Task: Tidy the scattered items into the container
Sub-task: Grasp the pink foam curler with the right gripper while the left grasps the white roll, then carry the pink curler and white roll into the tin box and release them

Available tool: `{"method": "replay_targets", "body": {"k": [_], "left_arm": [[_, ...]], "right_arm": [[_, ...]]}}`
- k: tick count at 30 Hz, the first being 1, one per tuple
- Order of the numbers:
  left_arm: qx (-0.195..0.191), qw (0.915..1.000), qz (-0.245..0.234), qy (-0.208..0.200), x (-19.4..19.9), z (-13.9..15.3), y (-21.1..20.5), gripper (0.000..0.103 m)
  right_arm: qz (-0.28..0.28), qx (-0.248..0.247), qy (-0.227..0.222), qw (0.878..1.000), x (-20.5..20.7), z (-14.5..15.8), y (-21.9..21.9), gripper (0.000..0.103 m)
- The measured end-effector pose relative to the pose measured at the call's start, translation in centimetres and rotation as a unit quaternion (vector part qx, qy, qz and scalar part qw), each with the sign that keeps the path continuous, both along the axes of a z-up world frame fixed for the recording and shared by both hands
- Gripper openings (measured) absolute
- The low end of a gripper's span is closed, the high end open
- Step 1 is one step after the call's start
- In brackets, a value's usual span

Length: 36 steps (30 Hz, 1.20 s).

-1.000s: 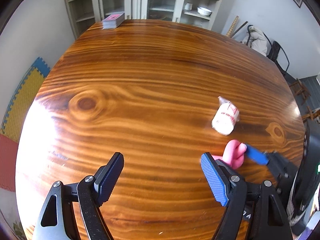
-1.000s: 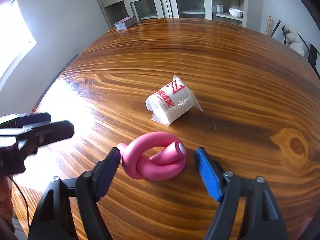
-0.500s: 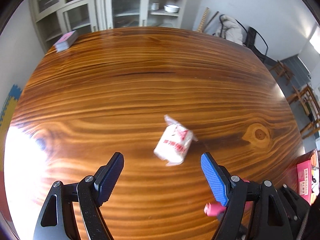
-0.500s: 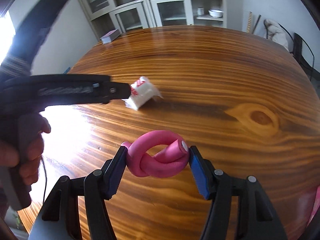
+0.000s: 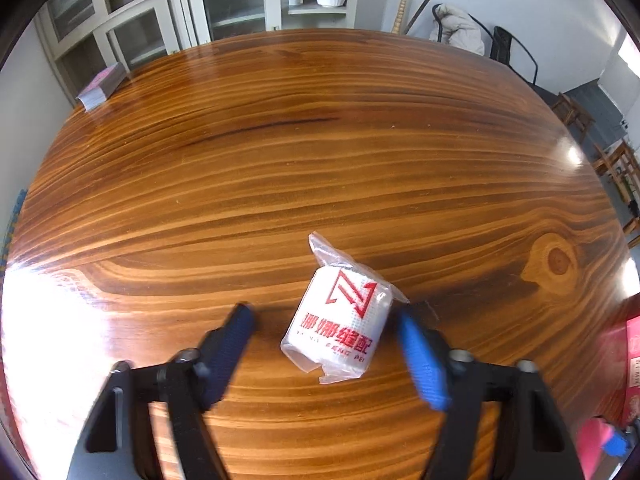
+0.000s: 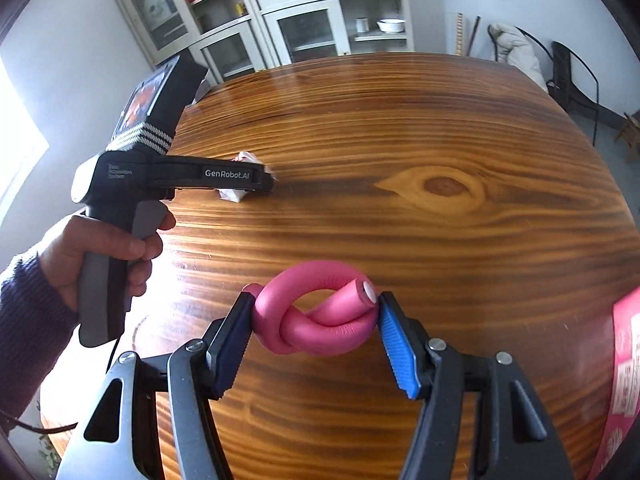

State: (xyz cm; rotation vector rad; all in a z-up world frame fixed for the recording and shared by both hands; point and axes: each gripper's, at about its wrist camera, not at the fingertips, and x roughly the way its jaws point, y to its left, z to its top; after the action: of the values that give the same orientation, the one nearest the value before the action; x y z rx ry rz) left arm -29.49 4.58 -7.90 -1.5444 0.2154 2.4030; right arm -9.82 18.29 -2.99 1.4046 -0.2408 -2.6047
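Jaws of the left gripper [image 5: 326,322] are closing around the wrapped roll [image 5: 340,326]; right gripper [image 6: 316,312] clamps the pink foam knot [image 6: 316,316].

We view the scene from two fisheye cameras, one behind each gripper's fingers, both tilted steeply down at the wooden table [image 5: 320,140] and facing the cabinets [image 5: 240,4] at the far wall. The left wrist view sits close above a wrapped white roll [image 5: 340,320]; the right wrist view looks from further right (the left gripper [image 6: 256,180] enters its frame). We find both share the tabletop, its knot [image 6: 440,186], the roll and the cabinets.
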Motion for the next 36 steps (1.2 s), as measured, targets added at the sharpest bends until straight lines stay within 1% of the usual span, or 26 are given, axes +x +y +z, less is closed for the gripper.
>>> {"method": "replay_targets", "body": {"k": [2, 4, 9, 12, 15, 20, 25, 28, 31, 36], "left_arm": [[0.0, 0.9999, -0.011, -0.001, 0.4, 0.3, 0.3, 0.039], [0.016, 0.9998, -0.012, -0.01, 0.8, 0.6, 0.3, 0.039], [0.027, 0.9995, -0.015, 0.0, 3.3, 2.3, 1.0, 0.039], [0.033, 0.9992, -0.023, 0.005, 5.2, 3.6, 2.1, 0.039], [0.041, 0.9985, -0.036, 0.008, 7.5, 5.1, 4.1, 0.039], [0.056, 0.9958, -0.072, 0.012, 10.8, 7.5, 8.8, 0.039], [0.078, 0.9894, -0.121, 0.019, 14.9, 10.3, 15.2, 0.039], [0.093, 0.9838, -0.152, 0.021, 17.3, 11.8, 19.3, 0.039], [0.108, 0.976, -0.188, 0.021, 19.7, 13.1, 23.5, 0.039], [0.12, 0.9624, -0.243, 0.021, 23.5, 14.1, 30.1, 0.039]], "right_arm": [[-0.008, 0.0, 0.002, 1.0, 0.4, 0.2, 0.3, 0.066], [-0.017, -0.001, 0.004, 1.0, 1.0, 0.4, 0.9, 0.066], [-0.036, -0.004, 0.006, 0.999, 4.1, 1.2, 3.6, 0.066], [-0.048, -0.005, 0.009, 0.999, 5.3, 1.7, 5.2, 0.066], [-0.058, -0.004, 0.014, 0.998, 6.9, 2.5, 6.9, 0.066], [-0.081, -0.002, 0.033, 0.996, 9.4, 4.6, 10.7, 0.066], [-0.117, 0.004, 0.056, 0.992, 12.9, 7.1, 16.0, 0.066], [-0.148, 0.011, 0.066, 0.987, 15.3, 8.3, 19.9, 0.066], [-0.176, 0.02, 0.071, 0.982, 17.8, 9.2, 23.6, 0.066], [-0.223, 0.028, 0.072, 0.972, 21.9, 9.8, 29.0, 0.066]]}}
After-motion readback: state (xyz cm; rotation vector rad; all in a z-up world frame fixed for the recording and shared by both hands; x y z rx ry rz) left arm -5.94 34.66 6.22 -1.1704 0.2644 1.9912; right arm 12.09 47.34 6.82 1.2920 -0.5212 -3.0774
